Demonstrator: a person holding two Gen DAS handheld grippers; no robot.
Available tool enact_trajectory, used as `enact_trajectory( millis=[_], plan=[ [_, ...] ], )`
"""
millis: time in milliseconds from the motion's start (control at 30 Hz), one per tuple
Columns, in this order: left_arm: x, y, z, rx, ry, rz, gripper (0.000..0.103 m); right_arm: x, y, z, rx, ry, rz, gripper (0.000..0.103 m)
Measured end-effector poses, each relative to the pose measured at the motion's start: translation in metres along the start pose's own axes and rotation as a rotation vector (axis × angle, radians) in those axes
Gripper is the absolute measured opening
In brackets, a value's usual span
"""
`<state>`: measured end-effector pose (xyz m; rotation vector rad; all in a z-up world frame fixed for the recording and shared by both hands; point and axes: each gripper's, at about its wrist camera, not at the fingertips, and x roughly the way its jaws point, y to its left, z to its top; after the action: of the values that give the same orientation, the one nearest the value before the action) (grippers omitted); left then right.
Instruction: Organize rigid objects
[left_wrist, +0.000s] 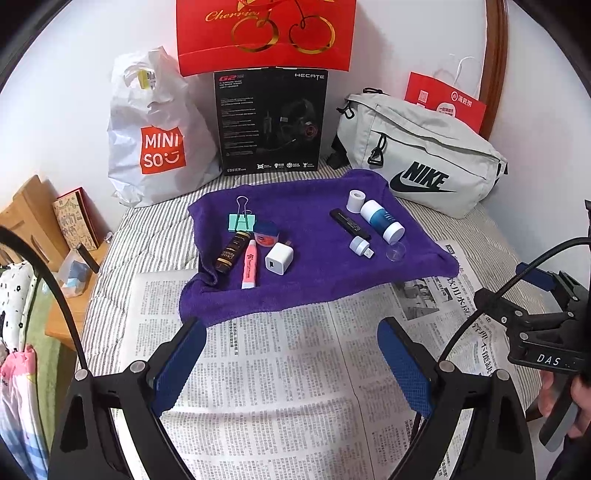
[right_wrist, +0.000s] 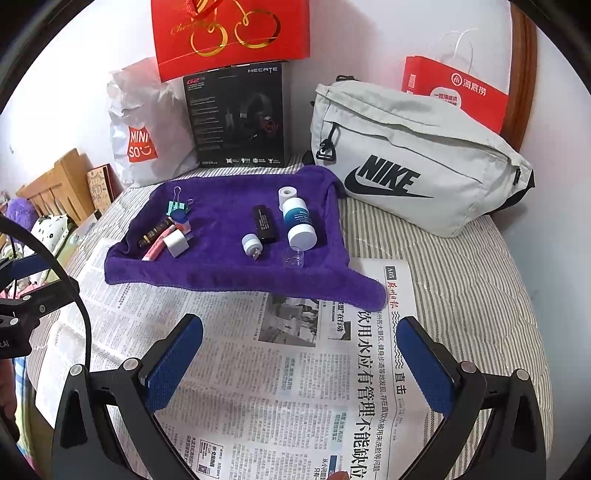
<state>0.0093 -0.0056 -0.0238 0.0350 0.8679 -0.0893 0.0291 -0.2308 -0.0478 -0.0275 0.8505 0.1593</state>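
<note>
A purple towel (left_wrist: 317, 273) (right_wrist: 221, 273) lies on the bed with small objects in two groups. Left group: green binder clip (left_wrist: 242, 220), dark brown tube (left_wrist: 231, 252), pink tube (left_wrist: 249, 264), small red jar with blue lid (left_wrist: 266, 235), white charger cube (left_wrist: 279, 259) (right_wrist: 176, 242). Right group: white roll (left_wrist: 356, 201), blue-white bottle (left_wrist: 381, 220) (right_wrist: 300, 222), black stick (left_wrist: 349, 223) (right_wrist: 264, 223), small white plug (left_wrist: 360, 246) (right_wrist: 251, 244), clear cap (left_wrist: 395, 252). My left gripper (left_wrist: 291, 339) and right gripper (right_wrist: 300, 336) are open and empty above the newspaper, short of the towel.
Newspaper (left_wrist: 280, 387) (right_wrist: 280, 387) covers the striped bed in front of the towel. Behind stand a Miniso bag (left_wrist: 155, 140), black headset box (left_wrist: 271, 122), grey Nike bag (left_wrist: 417, 155) (right_wrist: 413, 158) and red paper bags (left_wrist: 266, 33). A wooden side table (left_wrist: 55, 236) is at the left.
</note>
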Motion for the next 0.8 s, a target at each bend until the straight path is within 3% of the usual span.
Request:
enact_trajectory(
  millis=[800],
  plan=[
    [0.0020,0.0071,-0.0002,-0.024,0.003,-0.001,0.094,-0.0070,0.0022,-0.0010,0.001,-0.008,0.006,0.103]
  ],
)
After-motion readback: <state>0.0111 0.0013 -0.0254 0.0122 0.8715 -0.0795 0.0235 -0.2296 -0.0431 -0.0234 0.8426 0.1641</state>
